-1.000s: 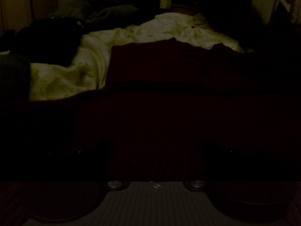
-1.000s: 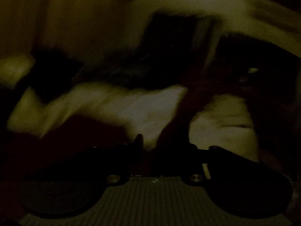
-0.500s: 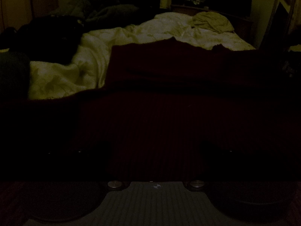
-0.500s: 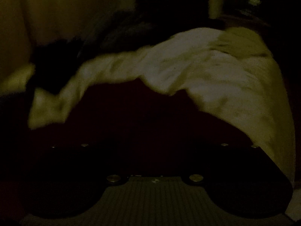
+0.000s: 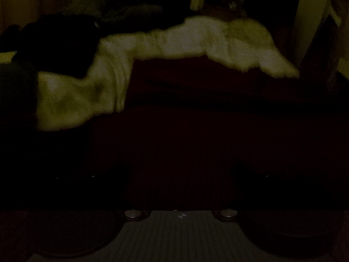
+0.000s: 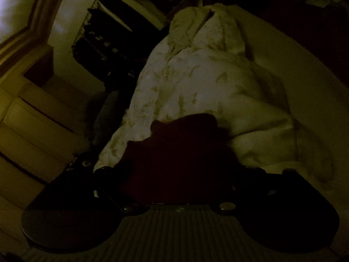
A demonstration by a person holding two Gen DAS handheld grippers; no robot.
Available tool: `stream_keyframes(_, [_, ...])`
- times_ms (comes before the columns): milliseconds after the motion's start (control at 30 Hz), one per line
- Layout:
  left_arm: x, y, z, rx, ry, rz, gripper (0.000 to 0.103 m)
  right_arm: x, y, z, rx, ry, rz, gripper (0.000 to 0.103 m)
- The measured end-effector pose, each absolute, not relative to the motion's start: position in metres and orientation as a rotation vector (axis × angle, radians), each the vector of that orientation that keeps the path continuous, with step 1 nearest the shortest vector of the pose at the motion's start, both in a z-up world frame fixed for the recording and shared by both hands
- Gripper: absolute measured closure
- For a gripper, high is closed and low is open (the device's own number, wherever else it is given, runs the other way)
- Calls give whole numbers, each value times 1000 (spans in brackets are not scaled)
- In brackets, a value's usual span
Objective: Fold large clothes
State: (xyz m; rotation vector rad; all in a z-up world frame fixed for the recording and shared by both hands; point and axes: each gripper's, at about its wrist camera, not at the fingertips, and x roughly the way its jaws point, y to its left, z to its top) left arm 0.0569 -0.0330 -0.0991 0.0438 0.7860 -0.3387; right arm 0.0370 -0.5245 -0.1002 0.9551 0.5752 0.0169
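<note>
Low in both frames, my left gripper [image 5: 181, 174] and right gripper [image 6: 174, 181] — jaw state too dark to tell — sit at the dark red garment [image 5: 196, 135], spread crosswise toward the pale bedding [image 6: 207, 76] beyond.

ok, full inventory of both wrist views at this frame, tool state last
dark red garment: one, deep red, spread across the bed in front of the left tool; a bunched part fills the right view's centre
bedding: one rumpled cover, pale cream with a faint leaf print, under and behind the garment
dark pile: black, far left on the bed, too dim to identify
shelving: dark, against the wall beyond the bed
left tool: fingers lost in the dark, state unreadable
right tool: garment between the fingers, grip unclear
</note>
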Motion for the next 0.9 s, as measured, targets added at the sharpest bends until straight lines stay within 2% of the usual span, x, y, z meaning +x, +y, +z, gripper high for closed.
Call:
stream_keyframes(100, [79, -30, -70, 20, 677, -298, 0, 45, -521, -93, 896, 581, -13, 18])
stream_keyframes(200, [121, -35, -55, 35, 653, -222, 0, 58, -519, -86, 833, 583, -24, 22])
stream_keyframes(367, [188, -66, -75, 52, 705, -163, 0, 101, -520, -103, 774, 705, -104, 25])
stream_keyframes(400, [196, -72, -85, 51, 723, -171, 0, 105, -521, -113, 809, 734, -94, 29])
stream_keyframes(433, [202, -75, -94, 53, 739, -178, 0, 104, -521, -123, 854, 735, -65, 38])
stream_keyframes(500, [218, -73, -112, 67, 745, -156, 0, 92, -522, -130, 867, 676, -28, 49])
stream_keyframes(533, [224, -71, -119, 68, 734, -124, 0, 86, -525, -130, 870, 653, -12, 58])
stream_keyframes(567, [230, -67, -125, 53, 724, -91, 0, 82, -528, -131, 884, 639, 0, 60])
stream_keyframes(633, [238, -53, -132, -27, 731, -96, 0, 77, -534, -135, 930, 638, -3, 60])
stream_keyframes(667, [240, -44, -134, -100, 730, -135, 0, 77, -535, -137, 946, 649, -16, 51])
stream_keyframes(733, [236, -27, -132, -236, 697, -243, 0, 79, -535, -141, 957, 666, -37, 40])
stream_keyframes(800, [236, -19, -130, -291, 683, -309, 0, 79, -533, -143, 962, 675, -32, 37])
stream_keyframes(900, [249, -27, -137, -234, 763, -350, 0, 76, -535, -146, 993, 668, -36, 34])
